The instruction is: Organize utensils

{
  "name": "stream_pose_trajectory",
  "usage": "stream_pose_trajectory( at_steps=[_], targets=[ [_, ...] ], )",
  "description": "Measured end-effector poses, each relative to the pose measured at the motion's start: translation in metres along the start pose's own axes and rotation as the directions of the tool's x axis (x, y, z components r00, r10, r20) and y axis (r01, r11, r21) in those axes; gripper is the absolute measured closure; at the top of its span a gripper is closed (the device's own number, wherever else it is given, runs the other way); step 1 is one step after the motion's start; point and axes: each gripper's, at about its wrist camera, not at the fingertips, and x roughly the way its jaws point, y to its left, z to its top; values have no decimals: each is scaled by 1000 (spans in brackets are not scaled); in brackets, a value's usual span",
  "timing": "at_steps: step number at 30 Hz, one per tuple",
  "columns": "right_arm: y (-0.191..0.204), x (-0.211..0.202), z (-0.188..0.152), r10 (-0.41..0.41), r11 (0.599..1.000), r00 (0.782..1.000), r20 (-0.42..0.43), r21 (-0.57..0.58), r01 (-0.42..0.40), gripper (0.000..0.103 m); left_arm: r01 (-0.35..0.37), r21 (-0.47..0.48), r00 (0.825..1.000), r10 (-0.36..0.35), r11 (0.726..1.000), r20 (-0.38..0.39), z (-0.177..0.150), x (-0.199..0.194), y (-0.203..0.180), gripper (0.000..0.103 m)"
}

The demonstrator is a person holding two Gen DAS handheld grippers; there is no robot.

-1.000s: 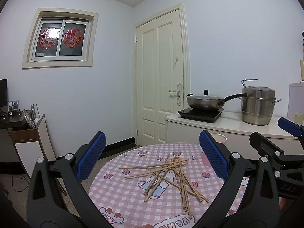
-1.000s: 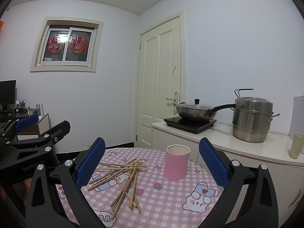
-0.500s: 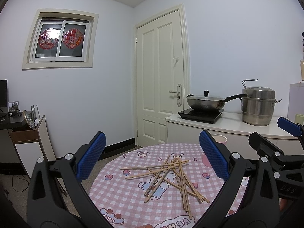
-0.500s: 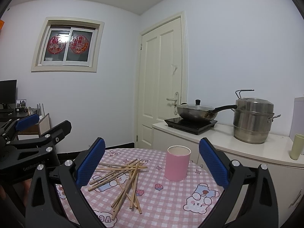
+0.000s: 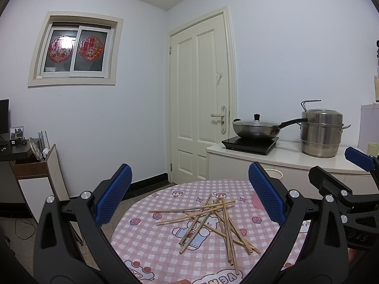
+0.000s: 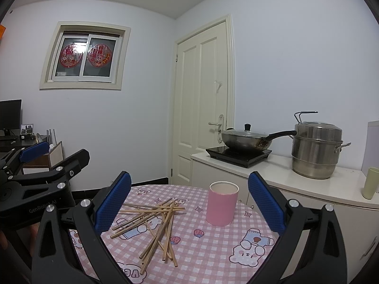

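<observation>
Item log, my view from both wrist cams. Chopsticks (image 5: 208, 222): loose crossed pile, lower centre of left cam frame, lying flat on pink checked tablecloth (image 5: 151, 243); none lifted, none in cup. Pink cup (image 6: 222, 203): upright, centre-right of right cam frame, just beside pile, apart from it, looks empty as far as I can see. Left gripper (image 5: 189, 196): fingers wide apart, holding nothing, framing the pile from above/behind. Right gripper (image 6: 189, 197): fingers wide apart too, nothing between pads; cup and pile both sit in its gap in the frame. Change vs. 1 s ago: barely any. Both cams shifted a touch, pile sits a hair differently in frame, sticks themselves same layout, cup same spot. Meaning for task, my read: no pick begun yet, still in approach/line-up; all sorting left to do. Bkgd, not task: wok (image 6: 246, 138) on induction hob (image 6: 239, 155), steel steamer pot (image 6: 316, 151) on counter at right of frame, door (image 5: 201, 99) centre, window (image 5: 75, 52) upper left.
</observation>
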Motion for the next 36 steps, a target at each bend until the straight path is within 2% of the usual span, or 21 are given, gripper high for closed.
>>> stream_pose_trajectory(
  at_steps=[16,23,25,30,35,36],
  targets=[
    [-3,3,-1,12,1000,1000,-11,17,-12,8,0,3,1000,0,1000,-8,-1,3,-3,6],
    [-13,9,-4,52,995,998,-31,92,-49,8,4,11,999,-4,1000,-37,-9,12,-4,6],
    [-14,12,-6,41,994,999,-31,102,-38,8,3,16,999,-2,1000,-43,-12,15,-3,6],
    [-18,23,-12,57,991,998,-39,123,-52,8,-11,38,996,14,999,-93,-23,33,-4,6],
    [-17,49,-22,59,993,991,-122,109,-45,8,-1,41,986,8,999,-165,-38,55,-3,6],
    [-18,56,-26,62,993,988,-143,107,-47,8,14,34,979,-7,999,-204,-43,65,-1,6]
  ],
)
